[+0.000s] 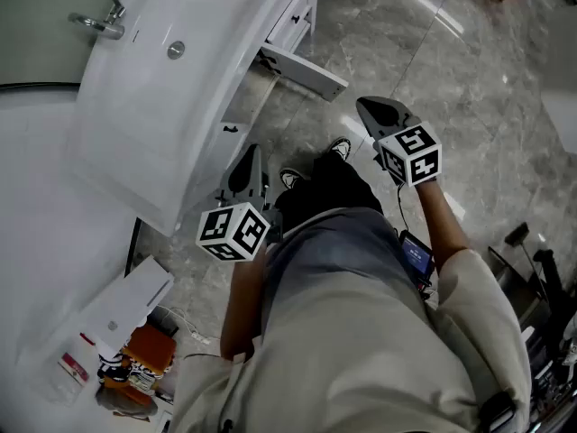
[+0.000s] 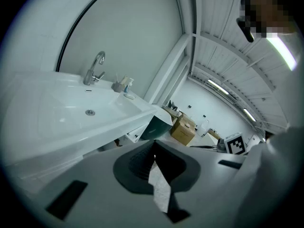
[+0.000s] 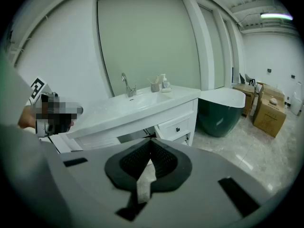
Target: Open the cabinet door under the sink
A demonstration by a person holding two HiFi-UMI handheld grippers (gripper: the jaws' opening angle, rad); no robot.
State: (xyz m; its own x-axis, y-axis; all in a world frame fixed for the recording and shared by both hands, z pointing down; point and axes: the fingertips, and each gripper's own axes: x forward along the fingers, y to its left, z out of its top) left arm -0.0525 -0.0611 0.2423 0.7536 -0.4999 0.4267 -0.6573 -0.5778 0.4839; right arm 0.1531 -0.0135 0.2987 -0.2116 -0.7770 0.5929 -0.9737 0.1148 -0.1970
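The white vanity with its sink [image 1: 162, 88] stands at the upper left of the head view. One cabinet door [image 1: 302, 70] below the sink stands swung out over the floor, and a dark opening [image 3: 135, 136] shows under the basin in the right gripper view. My left gripper [image 1: 251, 156] hovers close to the vanity's front, its jaws shut on nothing. My right gripper [image 1: 379, 108] hangs over the floor to the right of the open door, also shut and empty. The left gripper [image 2: 153, 146] points at the basin edge; the right gripper [image 3: 151, 144] faces the vanity front.
A faucet [image 1: 101, 23] sits at the basin's back. Drawers [image 3: 176, 126] flank the opening. A dark green bathtub [image 3: 221, 113] and cardboard boxes [image 3: 268, 109] stand to the right. Clutter [image 1: 140, 359] lies beside the vanity, equipment [image 1: 541, 287] at the right. The person's shoes [image 1: 311, 165] rest on marble floor.
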